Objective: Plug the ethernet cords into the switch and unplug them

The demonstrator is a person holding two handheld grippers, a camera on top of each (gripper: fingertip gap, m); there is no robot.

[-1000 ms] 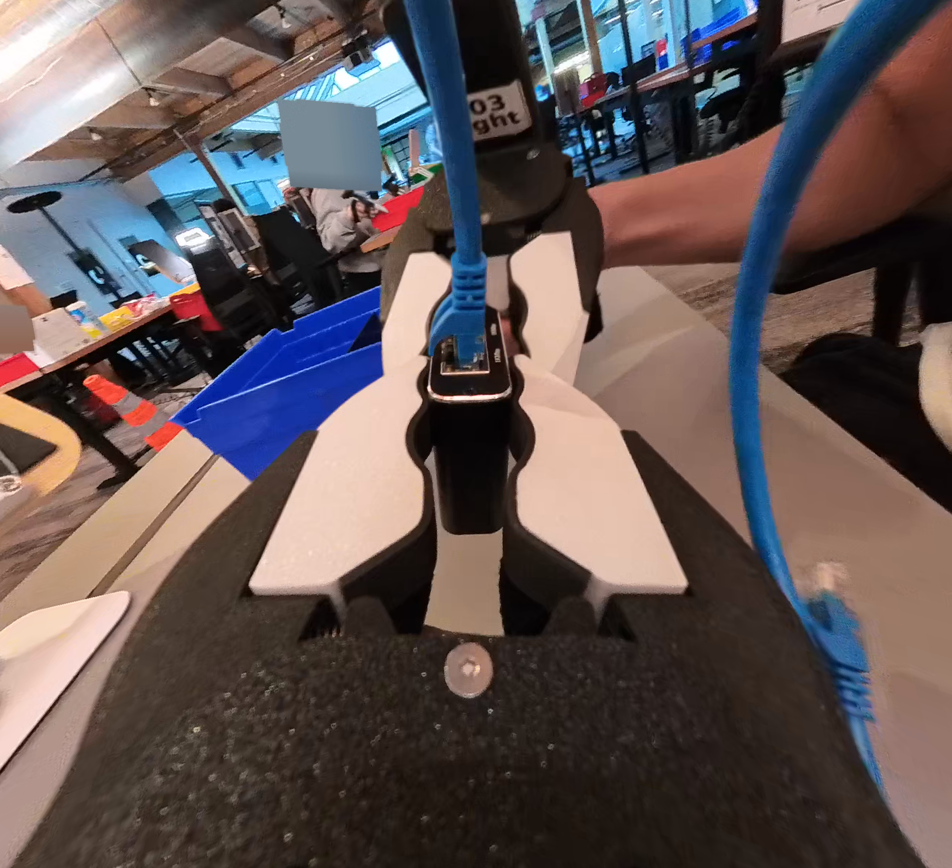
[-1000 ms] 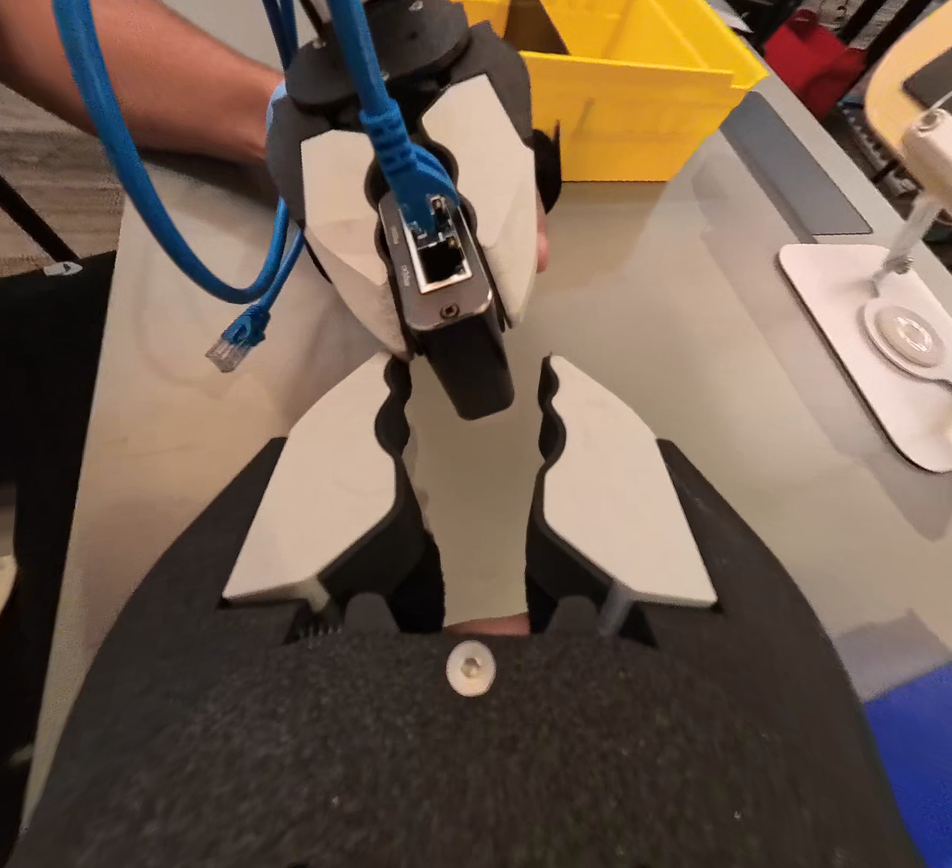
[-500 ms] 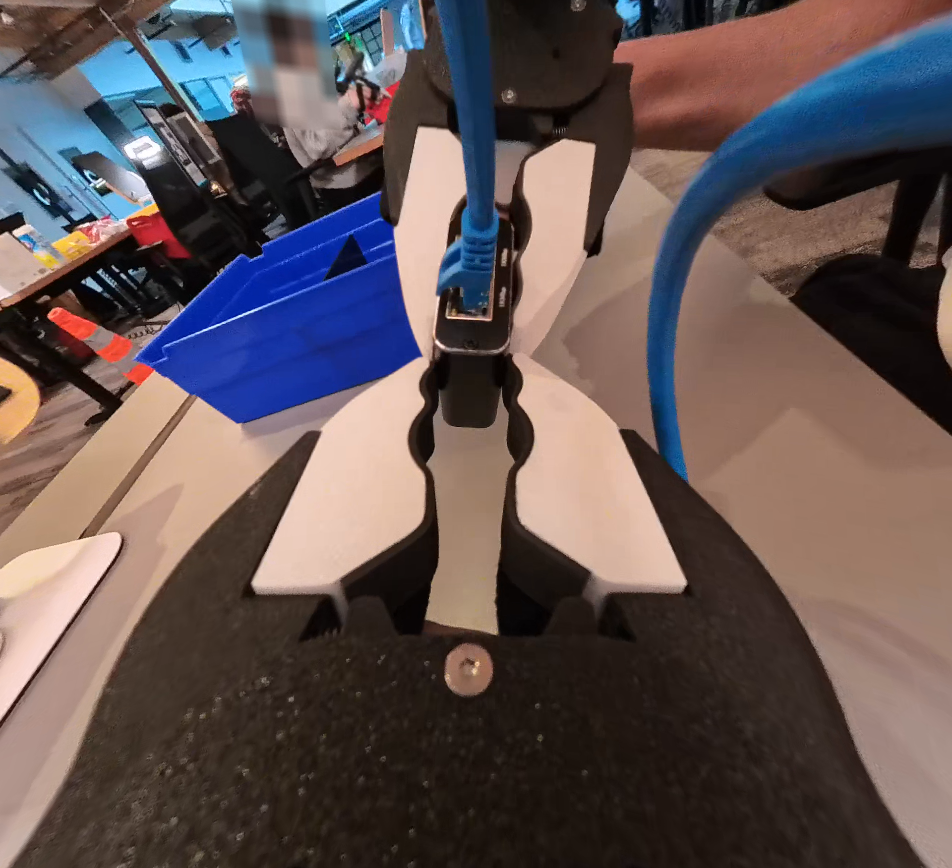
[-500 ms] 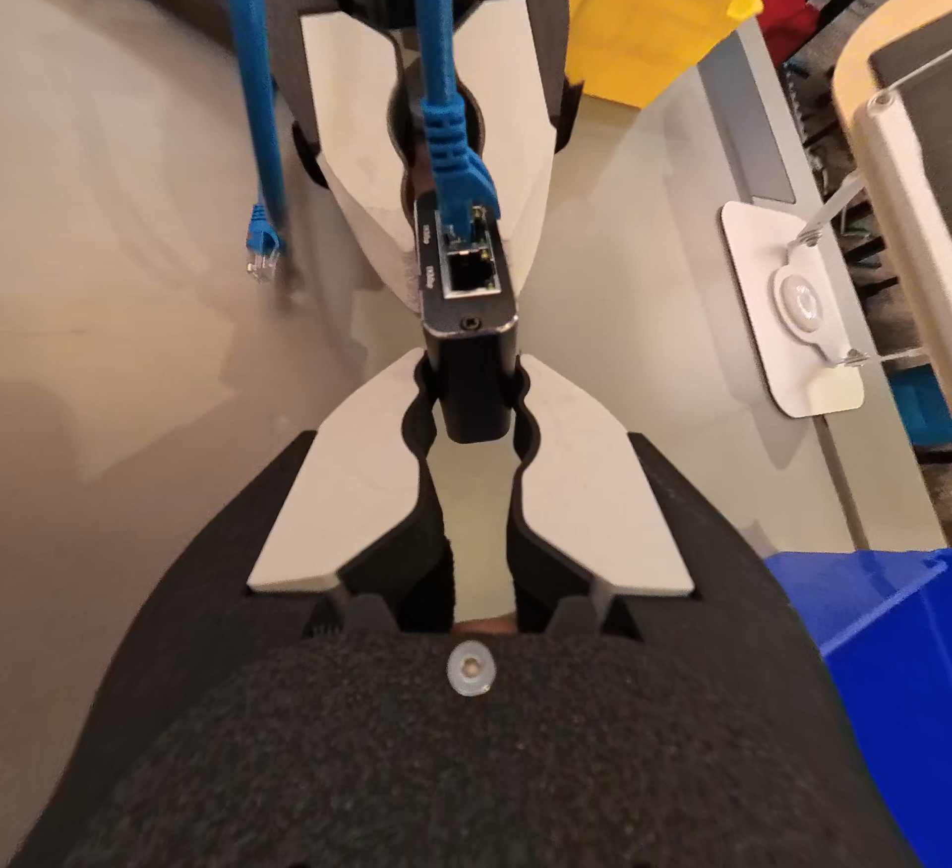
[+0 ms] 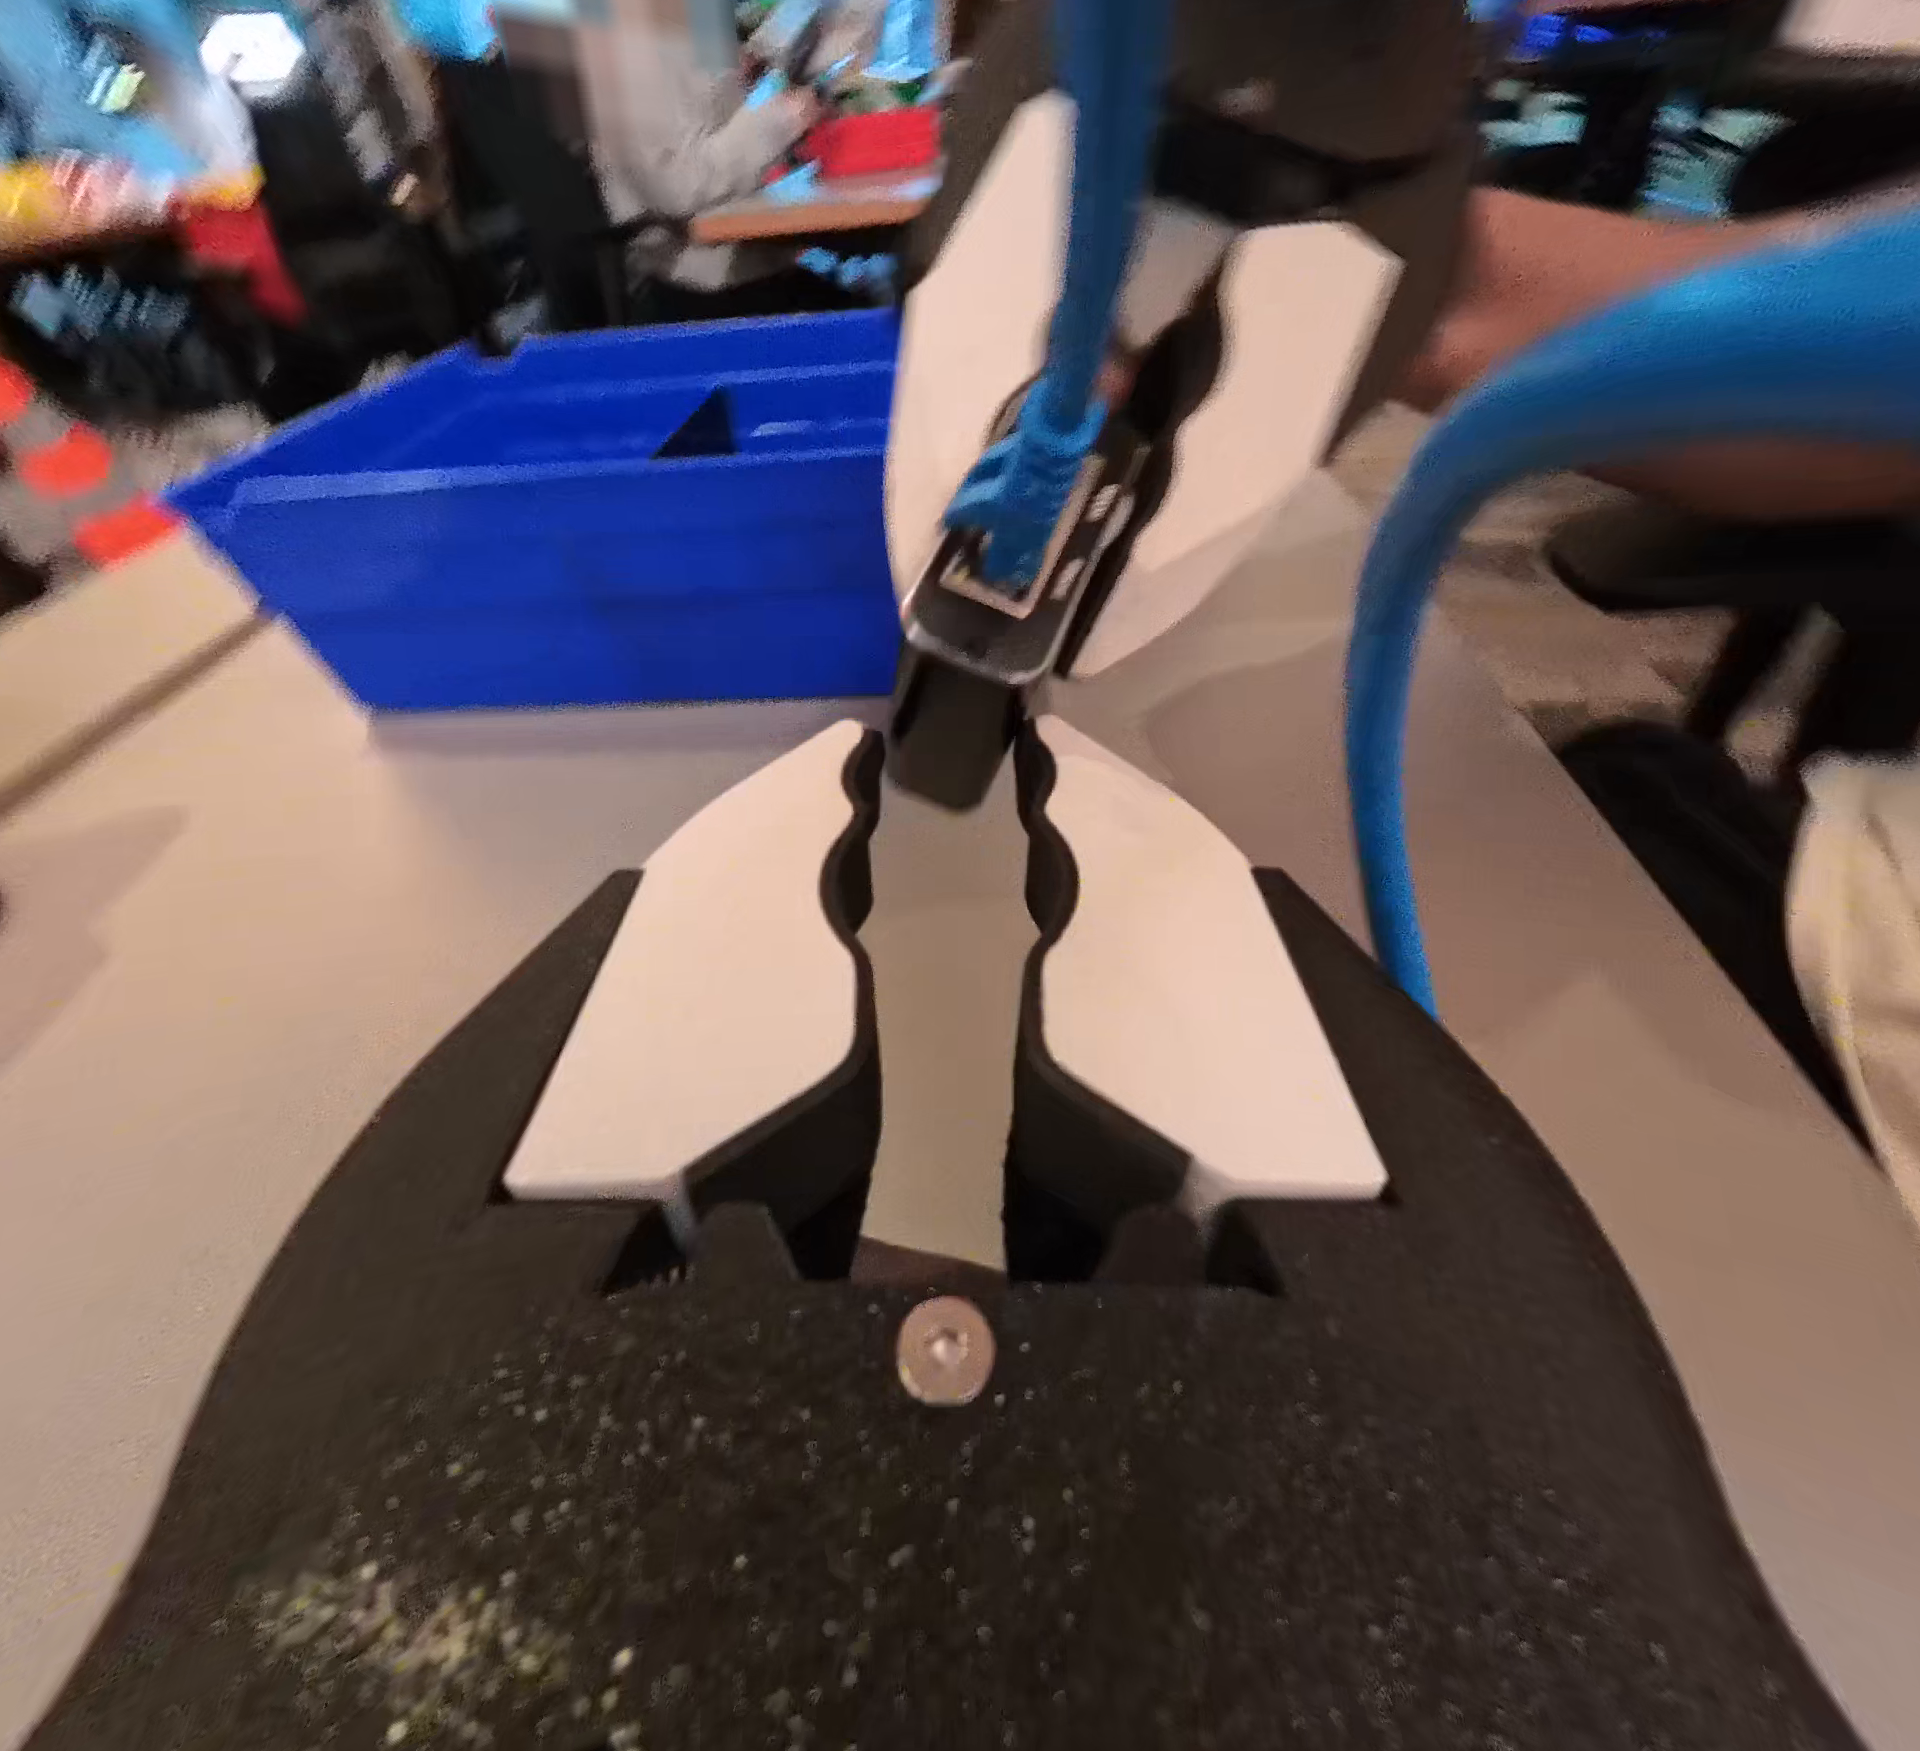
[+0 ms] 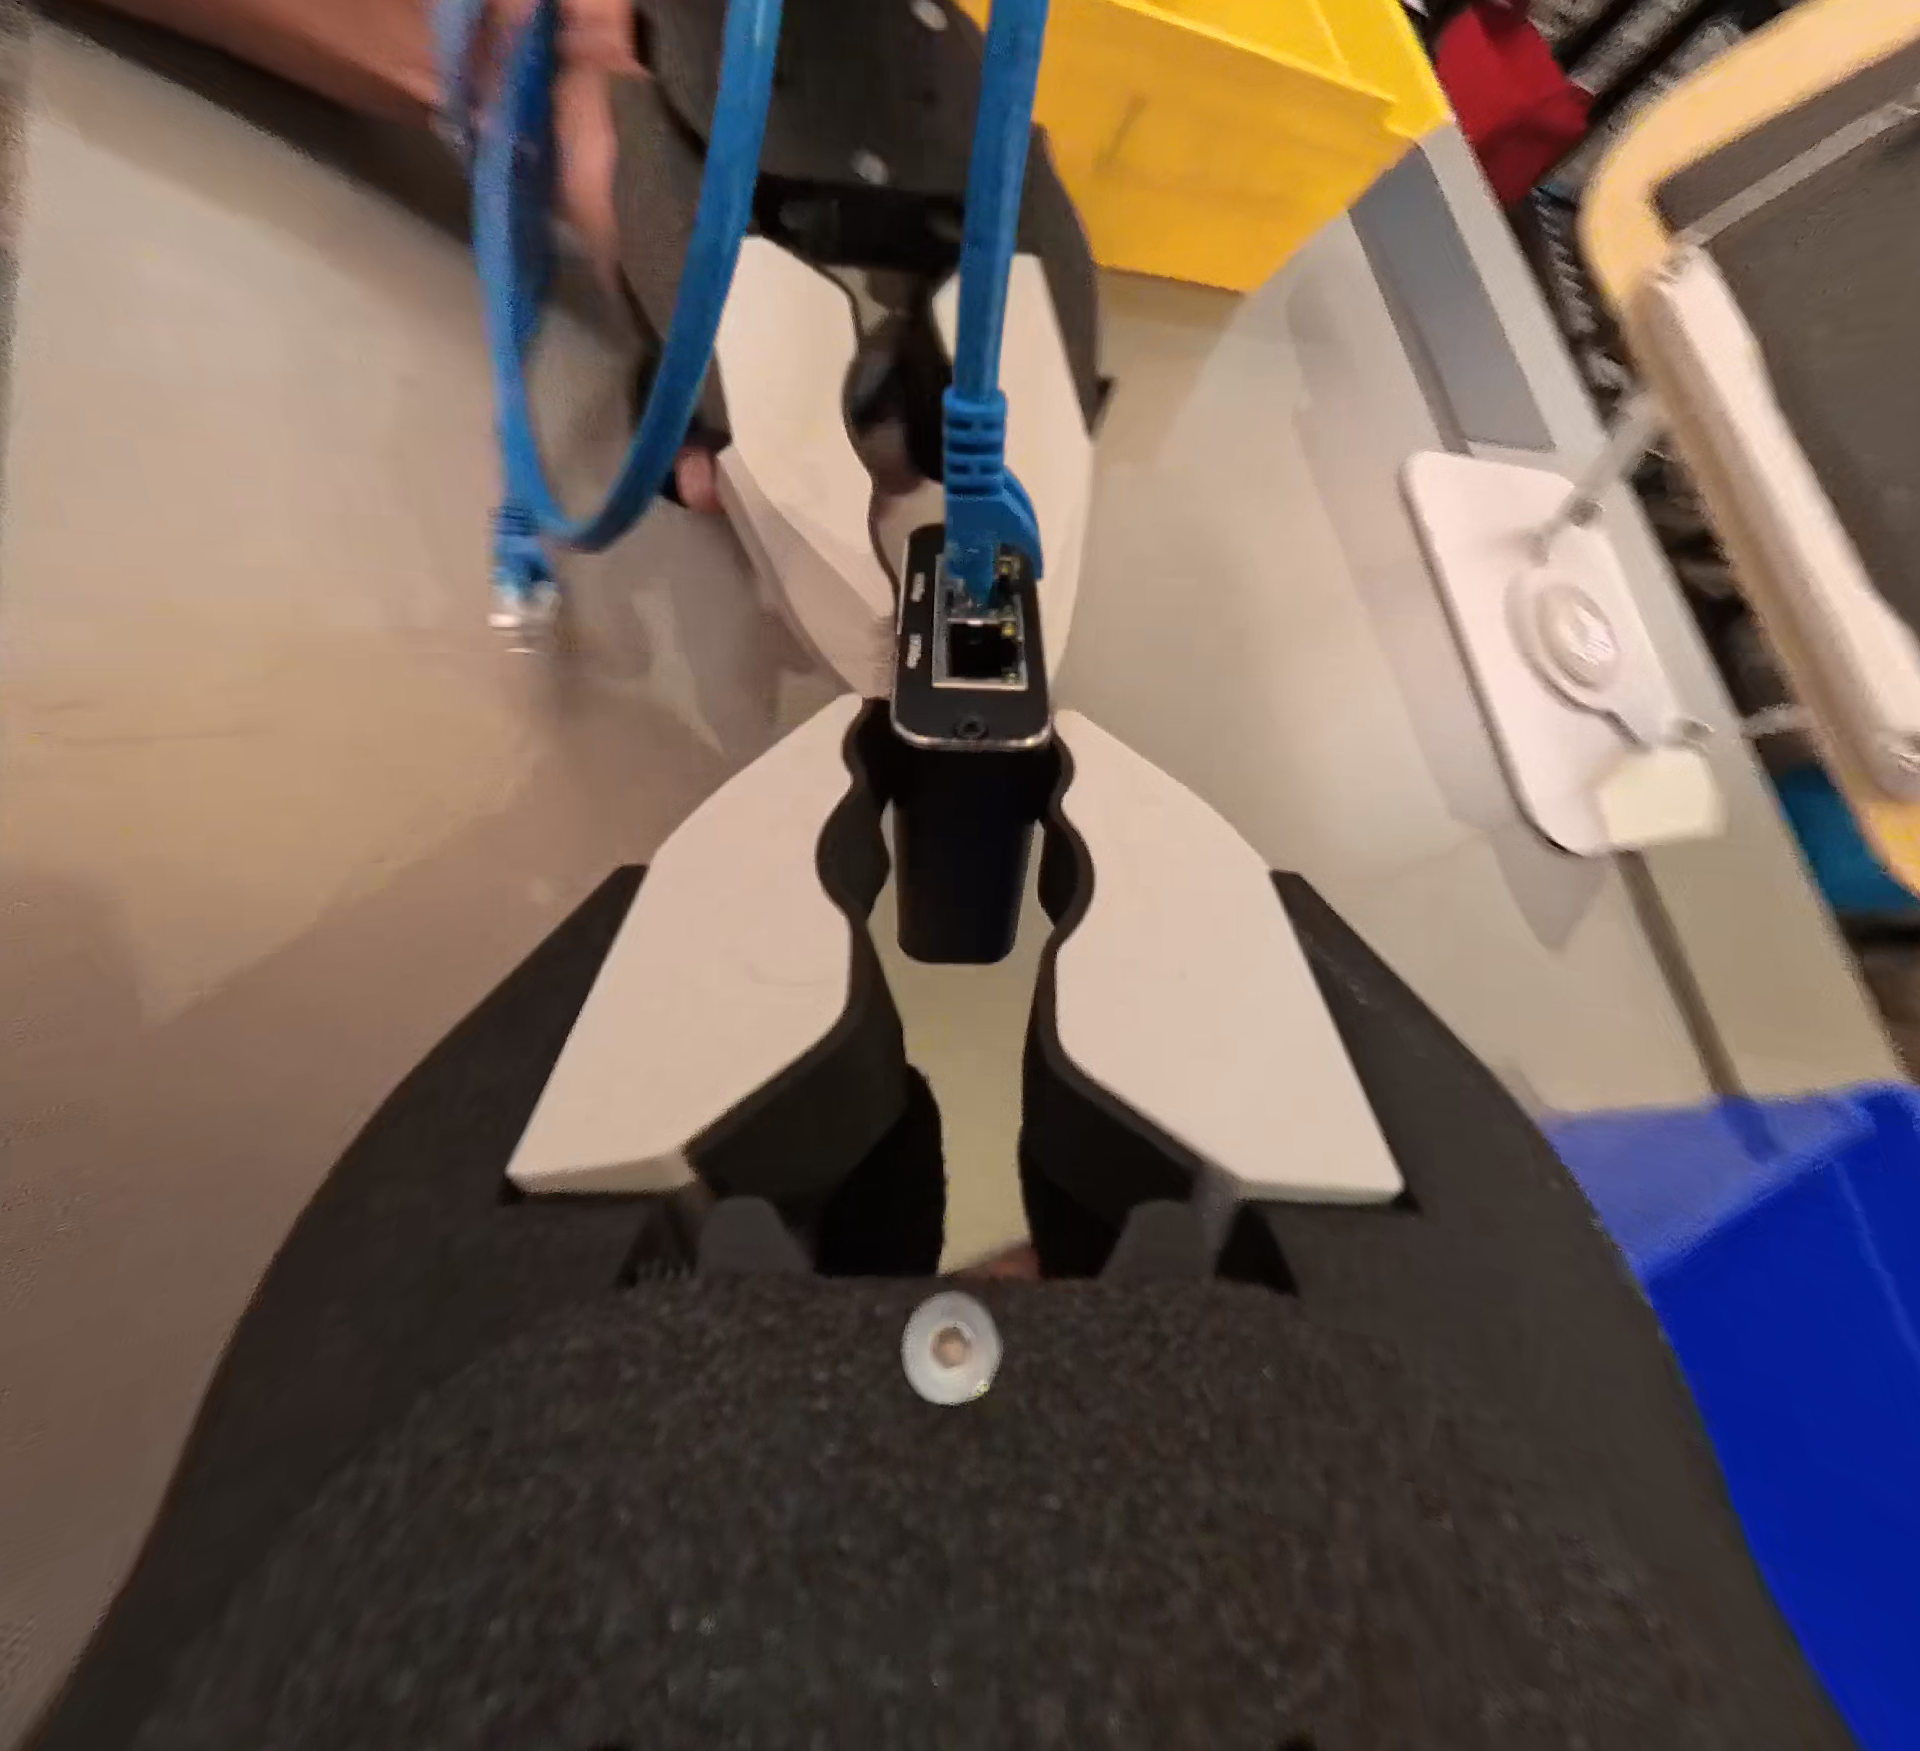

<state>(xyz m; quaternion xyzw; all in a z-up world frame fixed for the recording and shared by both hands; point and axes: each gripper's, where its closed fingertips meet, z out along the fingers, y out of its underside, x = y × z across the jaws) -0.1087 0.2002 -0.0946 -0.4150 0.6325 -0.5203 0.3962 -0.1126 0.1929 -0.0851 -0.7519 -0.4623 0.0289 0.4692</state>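
A small black switch (image 6: pixel 961 849) is held above the table between both grippers. My right gripper (image 6: pixel 961 725) is shut on its near half. A blue ethernet cord (image 6: pixel 982 475) is plugged into the switch's upper port, and the port below it (image 6: pixel 977 657) is empty. The cord's free plug (image 6: pixel 520 579) hangs at the left. In the left wrist view the switch (image 5: pixel 951 714) is tilted, and only its end lies between the tips of my left gripper (image 5: pixel 945 751). The left jaws stand about the switch's width apart, with a slight gap at each side.
A blue bin (image 5: pixel 582 558) stands on the grey table (image 5: pixel 312 870) behind the left gripper. A yellow bin (image 6: pixel 1195 112) is at the far side in the right wrist view. A white stand base (image 6: pixel 1538 631) is at the right. The cord's loop (image 5: pixel 1392 662) hangs at the right. The tips of both grippers are at nearly the same place.
One second ago my left gripper held the switch deep in its jaws and my right was open. The right has shut on the switch, and the switch has slid out to the left gripper's tips.
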